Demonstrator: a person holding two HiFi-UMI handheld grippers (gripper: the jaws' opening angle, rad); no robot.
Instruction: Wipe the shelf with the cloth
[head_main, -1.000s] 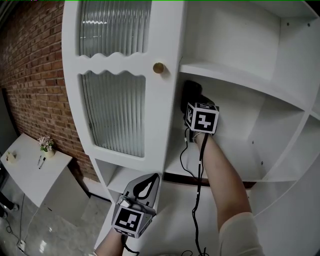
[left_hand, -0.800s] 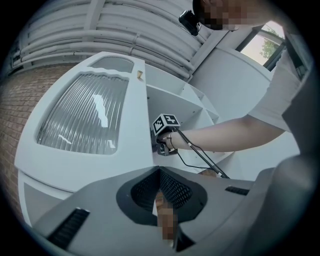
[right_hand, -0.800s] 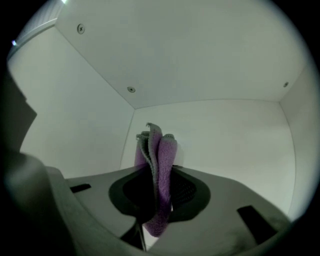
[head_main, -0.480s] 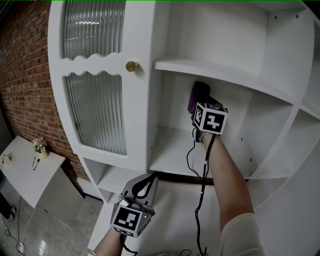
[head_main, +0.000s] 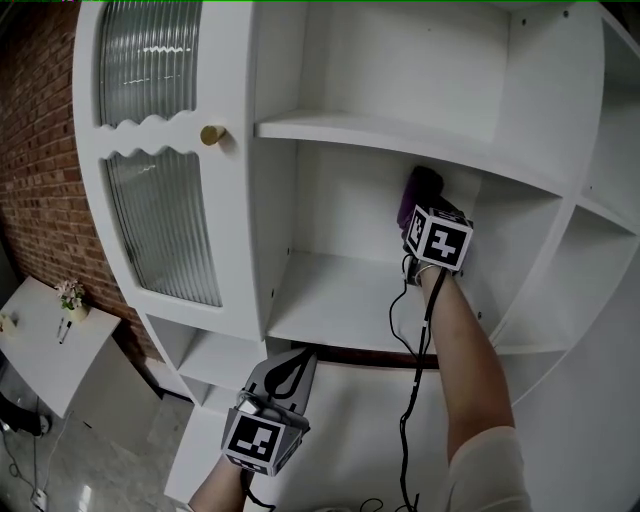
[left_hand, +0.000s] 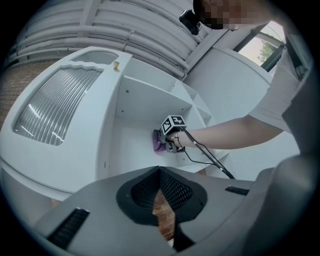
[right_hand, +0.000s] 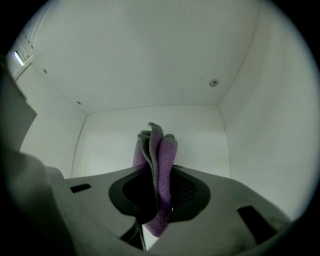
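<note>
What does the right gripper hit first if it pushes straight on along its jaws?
Most likely the white back panel of the cabinet compartment. The purple cloth clamped in the right gripper leads, so it would touch first. The gap is unclear.

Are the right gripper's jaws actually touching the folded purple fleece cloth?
Touching. The right gripper view shows the right gripper shut on the purple fleece cloth, which is pinched between both jaws, its folds sticking out past them.

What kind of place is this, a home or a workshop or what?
Most likely a living room, or a staged one: a white display cabinet with a ribbed glass door, a bare brick wall, and a small white side table carrying a little flower pot.
</note>
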